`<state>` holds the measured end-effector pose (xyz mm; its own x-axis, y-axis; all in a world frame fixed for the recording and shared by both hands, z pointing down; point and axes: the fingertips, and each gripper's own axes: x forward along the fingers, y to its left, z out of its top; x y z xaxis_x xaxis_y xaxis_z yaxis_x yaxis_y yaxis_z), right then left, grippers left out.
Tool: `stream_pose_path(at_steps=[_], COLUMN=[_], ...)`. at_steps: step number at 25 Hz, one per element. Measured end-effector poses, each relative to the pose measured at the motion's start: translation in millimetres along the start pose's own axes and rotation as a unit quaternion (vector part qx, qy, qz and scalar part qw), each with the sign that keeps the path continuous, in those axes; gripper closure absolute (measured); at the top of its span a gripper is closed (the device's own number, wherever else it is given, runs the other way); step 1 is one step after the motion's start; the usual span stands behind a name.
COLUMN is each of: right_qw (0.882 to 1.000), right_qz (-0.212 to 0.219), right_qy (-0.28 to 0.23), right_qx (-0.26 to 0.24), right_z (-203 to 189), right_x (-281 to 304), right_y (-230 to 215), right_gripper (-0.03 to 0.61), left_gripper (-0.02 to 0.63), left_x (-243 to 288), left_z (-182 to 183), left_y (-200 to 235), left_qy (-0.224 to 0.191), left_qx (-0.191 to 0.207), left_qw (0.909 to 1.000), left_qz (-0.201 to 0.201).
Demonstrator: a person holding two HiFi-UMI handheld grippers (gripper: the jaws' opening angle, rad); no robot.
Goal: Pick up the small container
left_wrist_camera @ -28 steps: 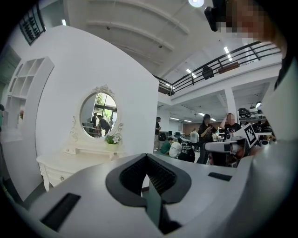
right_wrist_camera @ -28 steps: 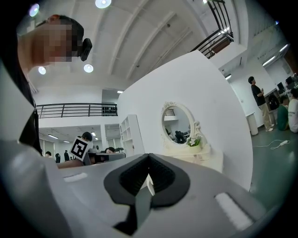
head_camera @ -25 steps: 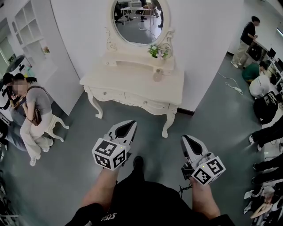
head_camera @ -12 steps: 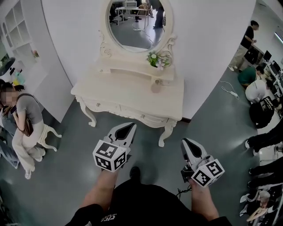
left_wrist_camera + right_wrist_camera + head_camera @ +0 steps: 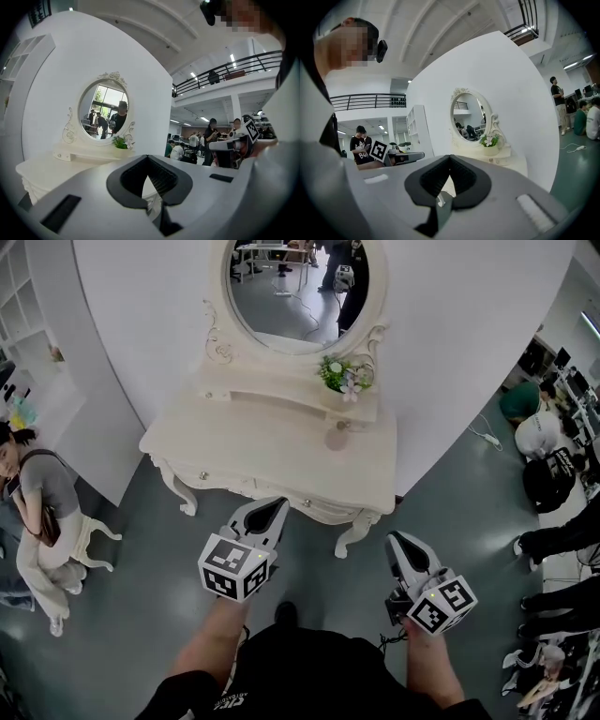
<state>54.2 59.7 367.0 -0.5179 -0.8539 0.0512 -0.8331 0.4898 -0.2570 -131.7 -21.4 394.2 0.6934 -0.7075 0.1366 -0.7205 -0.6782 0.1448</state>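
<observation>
Landmark: a cream dressing table (image 5: 253,451) with curved legs, standing against a white wall.
Mirror: an oval mirror (image 5: 298,287) in a carved frame rises from the back of the dressing table.
Flowers: a small pot of flowers (image 5: 345,379) sits on the table's raised back shelf, toward its right end.
Small container: a small round pale thing (image 5: 336,438) that seems to be the container rests on the tabletop, right of centre and just in front of the shelf under the flowers. It is too blurred to tell more, and no gripper touches it.
Left gripper: the left gripper (image 5: 274,509) is held in the air in front of the table's front edge, near its middle and pointing toward it. In the left gripper view (image 5: 148,160) its jaws are closed tip to tip with nothing between them.
Right gripper: the right gripper (image 5: 397,542) hangs in front of the table's right front leg, farther out from the table than the left gripper. In the right gripper view (image 5: 450,158) its jaws also meet at the tips and are empty.
Seated person: a person (image 5: 37,507) sits on a white stool (image 5: 89,535) well off the table's left end.
Other people: several people (image 5: 539,432) sit or crouch on the grey floor well off the table's right end.
</observation>
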Motion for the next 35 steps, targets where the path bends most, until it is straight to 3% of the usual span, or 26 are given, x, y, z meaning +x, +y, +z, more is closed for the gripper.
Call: stream_pose_path(at_steps=[10,19,35], right_qw=[1.000,1.000,0.997], right_qz=[-0.017,0.007,0.046], right_qy=[0.011,0.000,0.009], right_qx=[0.005,0.021,0.064], right_z=[-3.2,-1.7,14.9], right_x=[29.6,60.7,143.0], right_y=[-6.0,-25.4,-175.0], right_gripper=[0.568,0.568,0.568], left_gripper=[0.609,0.609,0.609], left_x=[16.2,42.5,193.2], left_z=[0.7,-0.7,10.8], left_y=[27.3,32.3,56.2], left_qy=[0.003,0.025,0.068], left_qx=[-0.004,0.009,0.018], left_qw=[0.9998,0.9995,0.9974], left_qz=[-0.018,-0.019,0.013])
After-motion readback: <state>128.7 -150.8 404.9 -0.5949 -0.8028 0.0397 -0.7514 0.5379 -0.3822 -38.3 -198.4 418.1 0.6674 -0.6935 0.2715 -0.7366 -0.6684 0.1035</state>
